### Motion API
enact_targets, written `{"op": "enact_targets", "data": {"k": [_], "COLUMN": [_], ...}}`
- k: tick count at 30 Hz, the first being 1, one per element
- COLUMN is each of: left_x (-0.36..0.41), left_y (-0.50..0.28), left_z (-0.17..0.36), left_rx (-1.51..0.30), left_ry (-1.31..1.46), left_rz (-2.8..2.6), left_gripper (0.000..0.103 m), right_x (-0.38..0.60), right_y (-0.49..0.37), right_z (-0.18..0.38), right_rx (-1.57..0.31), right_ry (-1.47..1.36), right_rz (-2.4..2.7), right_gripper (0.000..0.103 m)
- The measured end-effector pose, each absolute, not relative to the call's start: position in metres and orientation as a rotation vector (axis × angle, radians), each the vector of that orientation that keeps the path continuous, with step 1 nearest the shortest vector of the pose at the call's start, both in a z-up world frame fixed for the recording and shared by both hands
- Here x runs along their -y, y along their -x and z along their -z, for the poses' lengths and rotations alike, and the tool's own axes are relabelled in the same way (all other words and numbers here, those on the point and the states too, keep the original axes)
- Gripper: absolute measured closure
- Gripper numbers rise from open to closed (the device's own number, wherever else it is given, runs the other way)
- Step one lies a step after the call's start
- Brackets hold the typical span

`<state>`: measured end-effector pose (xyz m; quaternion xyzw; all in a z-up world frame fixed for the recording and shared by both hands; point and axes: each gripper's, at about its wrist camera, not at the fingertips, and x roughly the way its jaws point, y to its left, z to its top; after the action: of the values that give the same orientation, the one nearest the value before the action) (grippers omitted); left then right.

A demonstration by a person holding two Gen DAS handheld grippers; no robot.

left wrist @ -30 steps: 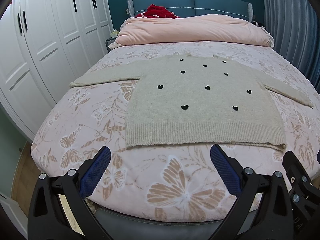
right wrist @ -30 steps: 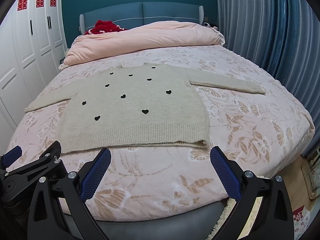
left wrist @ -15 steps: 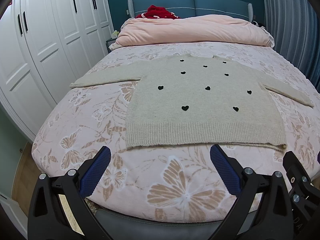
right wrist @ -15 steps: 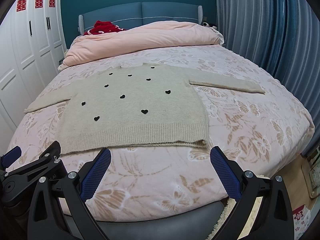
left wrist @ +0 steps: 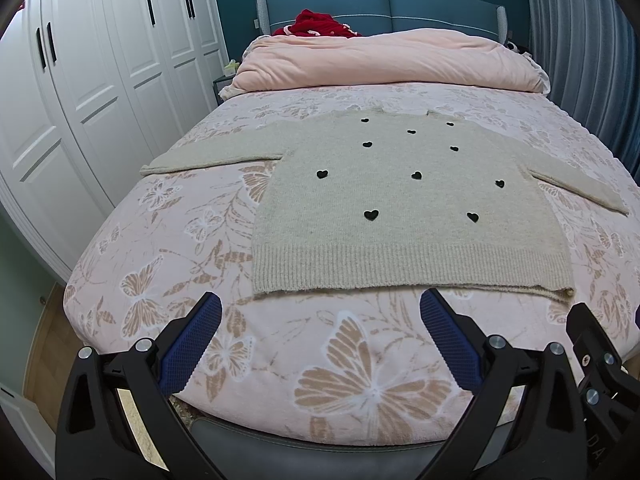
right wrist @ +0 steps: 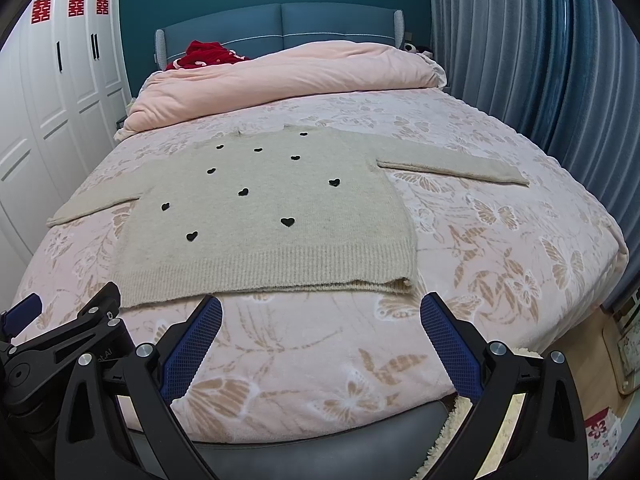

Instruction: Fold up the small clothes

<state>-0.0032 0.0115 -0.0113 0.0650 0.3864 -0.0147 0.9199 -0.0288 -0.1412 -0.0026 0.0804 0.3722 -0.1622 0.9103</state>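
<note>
sweater: beige knit with little black hearts, spread flat face up on the bed, sleeves out to both sides, not folded yet

hem edge: ribbed hem runs along the near side, right corner a bit bunched up

left claw: spread wide, gripping nothing, hovering over the foot of the bed just short of the hem

right claw: same deal, released and holding nothing, near the hem's right half

room to move: bare strip of butterfly bedspread between claws and hem, plus plenty of sheet right of the sweater

far end: pink duvet heaped by the headboard, well apart from the collar

sides: white wardrobe left, curtains right
</note>
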Motion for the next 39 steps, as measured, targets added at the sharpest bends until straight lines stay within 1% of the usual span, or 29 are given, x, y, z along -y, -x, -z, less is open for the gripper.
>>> {"op": "enact_targets", "data": {"k": [3, 7, 11, 12, 13, 15, 18, 20, 23, 25, 28, 30, 32, 33, 34, 35, 36, 39], "left_x": [-0.013, -0.013, -0.017, -0.02, -0.026, -0.033, -0.044, -0.045, -0.043, -0.04, -0.036, -0.034, -0.033, -0.032, -0.031, -0.03, -0.028, -0.024], "left_y": [0.002, -0.002, -0.014, -0.019, -0.027, -0.038, -0.061, -0.074, -0.092, -0.102, -0.115, -0.122, -0.129, -0.134, -0.138, -0.142, -0.145, -0.154], "left_z": [0.014, 0.027, 0.037, 0.039, 0.042, 0.047, 0.057, 0.064, 0.072, 0.077, 0.085, 0.089, 0.095, 0.097, 0.099, 0.1, 0.1, 0.098], "left_rx": [-0.802, -0.829, -0.842, -0.851, -0.859, -0.867, -0.891, -0.912, -0.933, -0.949, -0.966, -0.969, -0.987, -0.998, -1.007, -1.012, -1.012, -0.993], "left_ry": [-0.131, -0.114, -0.091, -0.08, -0.062, -0.042, -0.013, -0.005, 0.018, 0.022, 0.031, 0.042, 0.053, 0.061, 0.065, 0.068, 0.068, 0.048], "left_rz": [0.029, 0.046, 0.061, 0.061, 0.057, 0.035, 0.007, -0.01, -0.004, -0.006, -0.008, -0.008, -0.01, -0.003, 0.002, 0.006, 0.013, 0.024], "left_gripper": [0.006, 0.005, 0.005, 0.005, 0.005, 0.005, 0.005, 0.005, 0.005, 0.005, 0.005, 0.005, 0.005, 0.005, 0.005, 0.005, 0.005, 0.005], "right_x": [0.153, 0.162, 0.209, 0.225, 0.235, 0.285, 0.382, 0.447, 0.539, 0.585, 0.637, 0.665, 0.677, 0.677, 0.677, 0.68, 0.678, 0.648], "right_y": [0.037, 0.037, 0.017, 0.008, -0.003, -0.026, -0.064, -0.087, -0.115, -0.135, -0.148, -0.155, -0.161, -0.164, -0.167, -0.177, -0.186, -0.222], "right_z": [0.002, 0.018, 0.037, 0.036, 0.033, 0.027, 0.035, 0.028, 0.03, 0.075, 0.123, 0.143, 0.156, 0.155, 0.151, 0.148, 0.144, 0.1], "right_rx": [-0.767, -0.799, -0.788, -0.747, -0.64, -0.625, -0.616, -0.567, -0.569, -0.661, -0.69, -0.687, -0.685, -0.66, -0.637, -0.634, -0.65, -0.547], "right_ry": [-0.172, -0.206, -0.289, -0.264, -0.305, -0.326, -0.469, -0.548, -0.659, -0.748, -0.907, -0.997, -1.031, -1.015, -0.997, -0.996, -0.992, -0.909], "right_rz": [0.329, 0.276, 0.234, 0.269, 0.273, 0.317, 0.382, 0.463, 0.564, 0.65, 0.746, 0.78, 0.818, 0.845, 0.842, 0.797, 0.771, 0.607], "right_gripper": [0.005, 0.005, 0.005, 0.005, 0.005, 0.005, 0.005, 0.005, 0.005, 0.005, 0.005, 0.005, 0.007, 0.014, 0.045, 0.07, 0.089, 0.09]}}
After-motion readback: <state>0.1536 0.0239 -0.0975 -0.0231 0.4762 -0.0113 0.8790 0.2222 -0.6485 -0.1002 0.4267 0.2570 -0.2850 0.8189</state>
